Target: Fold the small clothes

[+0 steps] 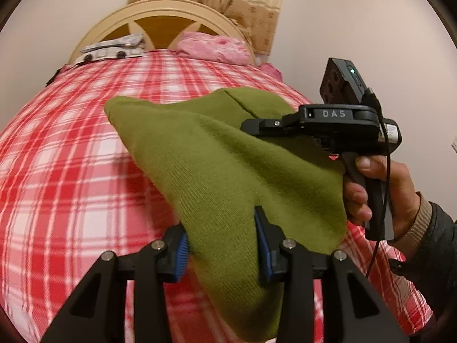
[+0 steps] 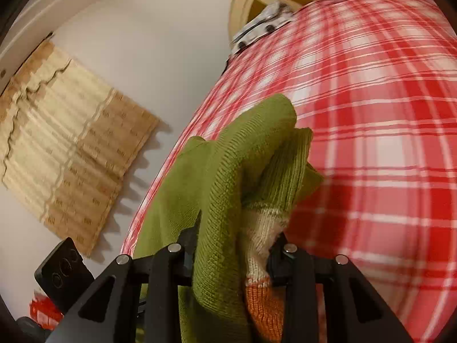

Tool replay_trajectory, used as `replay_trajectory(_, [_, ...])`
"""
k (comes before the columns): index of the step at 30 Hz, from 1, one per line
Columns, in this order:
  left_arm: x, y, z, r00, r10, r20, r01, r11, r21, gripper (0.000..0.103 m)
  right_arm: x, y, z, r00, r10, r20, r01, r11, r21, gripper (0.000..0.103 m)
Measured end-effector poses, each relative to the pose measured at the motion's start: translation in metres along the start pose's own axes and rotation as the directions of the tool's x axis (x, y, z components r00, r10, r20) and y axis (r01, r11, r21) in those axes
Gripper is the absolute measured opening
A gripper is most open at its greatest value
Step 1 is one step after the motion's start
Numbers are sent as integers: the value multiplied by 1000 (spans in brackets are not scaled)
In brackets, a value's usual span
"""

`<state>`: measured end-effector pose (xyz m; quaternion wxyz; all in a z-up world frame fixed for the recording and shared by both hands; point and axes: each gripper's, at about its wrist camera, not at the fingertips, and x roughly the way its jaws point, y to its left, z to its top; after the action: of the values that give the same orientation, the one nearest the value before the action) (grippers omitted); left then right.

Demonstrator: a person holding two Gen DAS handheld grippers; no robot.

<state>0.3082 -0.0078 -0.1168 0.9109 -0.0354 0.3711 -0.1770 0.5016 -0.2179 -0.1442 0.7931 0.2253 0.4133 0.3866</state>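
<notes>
The green knit garment hangs in the air above the bed, stretched between the two grippers. The left gripper pinches one bunched edge between its blue pads — cloth fills the gap and drapes down past the fingers. The right gripper pinches another part, where the green gives way to a cream band and an orange band. From the left wrist view, a hand holds the right gripper's handle, just beside the cloth. A pink pillow lies by the headboard — well apart from the garment.
</notes>
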Motion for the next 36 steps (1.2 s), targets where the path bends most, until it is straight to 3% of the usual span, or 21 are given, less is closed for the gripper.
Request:
replay_trajectory(19, [-79, 80, -64, 991, 132, 29, -126, 978, -165, 41, 123, 107, -55, 981, 124, -152, -136, 988, -72, 34])
replay_trajectory(36, [-124, 115, -97, 980, 193, 55, -175, 956, -236, 41, 179, 162, -82, 954, 183, -235, -209, 974, -91, 34])
